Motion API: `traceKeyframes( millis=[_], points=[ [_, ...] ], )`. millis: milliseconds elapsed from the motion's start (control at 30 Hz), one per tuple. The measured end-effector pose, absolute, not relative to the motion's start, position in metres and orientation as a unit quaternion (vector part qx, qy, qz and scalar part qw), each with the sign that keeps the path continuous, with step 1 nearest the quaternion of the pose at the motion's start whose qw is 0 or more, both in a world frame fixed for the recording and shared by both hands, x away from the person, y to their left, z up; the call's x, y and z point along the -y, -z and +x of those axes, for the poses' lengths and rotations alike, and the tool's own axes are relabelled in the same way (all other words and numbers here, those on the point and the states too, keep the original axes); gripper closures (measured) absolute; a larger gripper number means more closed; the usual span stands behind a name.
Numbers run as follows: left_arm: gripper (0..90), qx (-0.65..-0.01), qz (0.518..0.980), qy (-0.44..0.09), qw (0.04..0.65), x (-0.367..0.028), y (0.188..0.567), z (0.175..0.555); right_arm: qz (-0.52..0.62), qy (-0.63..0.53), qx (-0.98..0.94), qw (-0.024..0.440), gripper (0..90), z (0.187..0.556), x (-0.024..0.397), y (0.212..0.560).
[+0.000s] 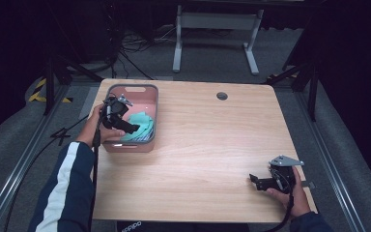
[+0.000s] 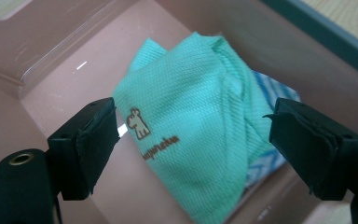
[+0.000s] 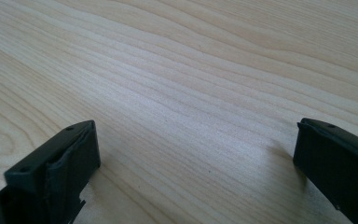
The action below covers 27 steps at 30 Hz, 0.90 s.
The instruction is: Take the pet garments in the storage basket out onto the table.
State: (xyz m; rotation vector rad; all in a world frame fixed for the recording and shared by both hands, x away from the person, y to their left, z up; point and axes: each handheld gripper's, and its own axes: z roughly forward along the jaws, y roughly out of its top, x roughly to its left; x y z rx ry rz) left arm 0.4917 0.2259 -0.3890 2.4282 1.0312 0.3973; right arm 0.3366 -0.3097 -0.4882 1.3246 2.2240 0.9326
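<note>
Two jaws of your left gripper (image 2: pixel 193 149) stand apart over the teal cloth (image 2: pixel 191 126), which lies folded in the pink basket (image 1: pixel 150 104) at the table's (image 1: pixel 212 145) ten o'clock. Lower squarely, straddle the thick fold, then pinch. Your right gripper (image 1: pixel 255 180), also spread, rests at four o'clock.

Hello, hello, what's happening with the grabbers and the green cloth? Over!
Left gripper open over green cloth in pink bin. Right gripper open above bare table. Nothing blocking.
</note>
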Motion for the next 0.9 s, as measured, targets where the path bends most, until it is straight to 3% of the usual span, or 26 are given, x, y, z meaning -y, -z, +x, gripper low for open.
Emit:
traceKeyframes(
  millis=[567,900],
  points=[
    [17.8,-0.403,0.896,-0.106,0.156,-0.209,0.424,0.529,0.471,-0.333,-0.794,0.193,0.7,0.336,0.310,0.488],
    [12.0,-0.433,0.889,-0.082,0.122,-0.205,0.437,0.544,0.471,-0.333,-0.794,0.193,0.7,0.336,0.310,0.488]
  ],
)
